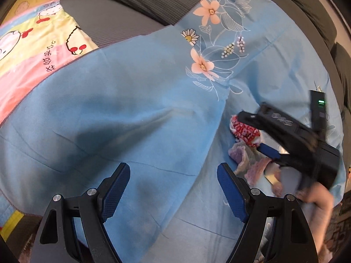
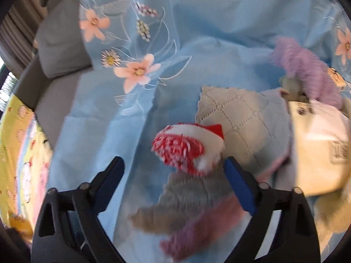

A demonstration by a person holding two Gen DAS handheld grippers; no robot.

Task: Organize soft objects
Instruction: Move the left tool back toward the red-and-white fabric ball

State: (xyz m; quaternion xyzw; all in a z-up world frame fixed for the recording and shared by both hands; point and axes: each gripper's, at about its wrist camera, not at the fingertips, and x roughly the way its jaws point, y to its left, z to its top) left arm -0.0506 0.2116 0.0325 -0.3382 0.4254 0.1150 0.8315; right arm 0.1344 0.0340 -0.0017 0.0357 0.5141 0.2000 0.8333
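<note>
A red-and-white fuzzy sock (image 2: pixel 188 148) lies on the blue floral sheet (image 2: pixel 219 32), on top of a grey-and-pink sock (image 2: pixel 188 206). My right gripper (image 2: pixel 175 171) is open, its jaws wide on either side of the red sock's near end; the view is blurred. A quilted pale blue cloth (image 2: pixel 245 118), a purple fuzzy item (image 2: pixel 307 70) and a white bag (image 2: pixel 322 144) lie to the right. My left gripper (image 1: pixel 173 186) is open and empty over a plain blue towel (image 1: pixel 120 109). The left wrist view shows the right gripper (image 1: pixel 285 138) at the sock pile (image 1: pixel 245 131).
A cartoon-print yellow and pink blanket (image 1: pixel 33 50) lies at the left. Grey sofa cushions (image 1: pixel 131 4) rise behind the sheet. A grey seat surface (image 2: pixel 59 96) shows at the left of the right wrist view.
</note>
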